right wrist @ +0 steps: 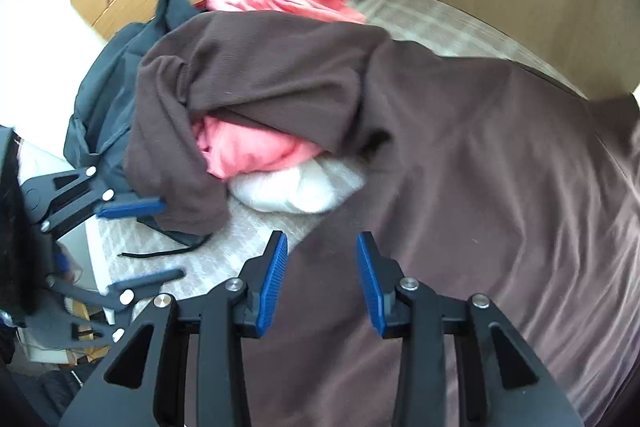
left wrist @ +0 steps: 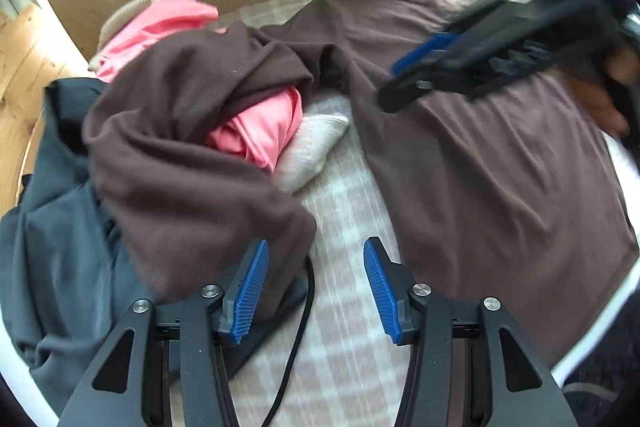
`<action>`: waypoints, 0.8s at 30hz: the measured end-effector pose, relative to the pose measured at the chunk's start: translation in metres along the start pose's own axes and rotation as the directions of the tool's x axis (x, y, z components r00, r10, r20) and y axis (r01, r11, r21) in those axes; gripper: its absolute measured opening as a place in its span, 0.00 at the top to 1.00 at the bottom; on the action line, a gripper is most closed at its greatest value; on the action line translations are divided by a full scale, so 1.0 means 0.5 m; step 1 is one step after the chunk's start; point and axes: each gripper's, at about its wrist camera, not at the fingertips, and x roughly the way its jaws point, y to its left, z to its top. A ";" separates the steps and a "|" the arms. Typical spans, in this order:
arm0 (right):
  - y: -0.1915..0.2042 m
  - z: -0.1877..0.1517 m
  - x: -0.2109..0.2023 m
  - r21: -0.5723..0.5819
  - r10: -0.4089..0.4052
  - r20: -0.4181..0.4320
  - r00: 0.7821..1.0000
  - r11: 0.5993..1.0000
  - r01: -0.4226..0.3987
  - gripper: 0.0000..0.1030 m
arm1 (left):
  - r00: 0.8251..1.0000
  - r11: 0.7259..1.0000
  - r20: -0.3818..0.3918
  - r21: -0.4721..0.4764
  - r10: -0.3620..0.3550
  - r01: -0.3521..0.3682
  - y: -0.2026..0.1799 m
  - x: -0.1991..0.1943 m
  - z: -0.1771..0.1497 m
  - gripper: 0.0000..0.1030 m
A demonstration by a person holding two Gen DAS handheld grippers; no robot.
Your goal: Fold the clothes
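Both grippers released, nothing between the pads: left gripper (left wrist: 316,291) over the checked pink-and-white bedcover (left wrist: 344,327), right gripper (right wrist: 322,283) above the brown long-sleeved shirt (right wrist: 480,187). Shirt body lies flat on the cover — one sleeve draped over a crumpled pink garment (right wrist: 248,151) and a white knit piece (right wrist: 296,191). Dark grey garment (left wrist: 52,227) beside them.

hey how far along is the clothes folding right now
Early. Done: the brown shirt lies mostly spread on the bed. In hand: nothing; the left gripper and right gripper are open and empty. Left: its sleeve drapes over the pink garment, and nothing looks folded.
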 end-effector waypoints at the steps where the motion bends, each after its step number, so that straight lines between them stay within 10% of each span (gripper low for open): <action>1: -0.012 -0.004 0.000 0.015 0.005 0.003 1.000 1.000 -0.005 0.65 | 0.999 0.999 -0.021 -0.020 0.030 -0.031 -0.005 0.027 0.013 0.54; 7: -0.087 -0.030 -0.013 0.107 0.020 0.007 1.000 0.994 -0.020 0.65 | 0.984 0.988 -0.101 -0.038 0.147 -0.152 0.024 0.084 0.047 0.55; 11: -0.114 -0.043 -0.036 0.139 0.011 0.006 1.000 0.990 -0.012 0.65 | 0.993 0.994 -0.109 -0.104 0.033 -0.044 0.075 0.053 0.042 0.97; 13: -0.122 -0.038 -0.038 0.142 0.011 0.010 1.000 0.990 -0.013 0.65 | 0.994 0.983 -0.077 -0.170 -0.081 0.067 0.117 -0.001 0.033 0.97; 19: -0.101 -0.007 -0.051 0.132 0.054 0.029 0.998 0.990 -0.058 0.65 | 0.990 0.942 0.079 -0.307 -0.118 0.137 0.262 -0.197 -0.006 0.98; 24: -0.048 0.028 -0.040 0.074 0.078 0.033 0.996 0.994 -0.080 0.65 | 0.988 0.895 0.155 -0.442 0.008 0.062 0.334 -0.093 -0.023 0.98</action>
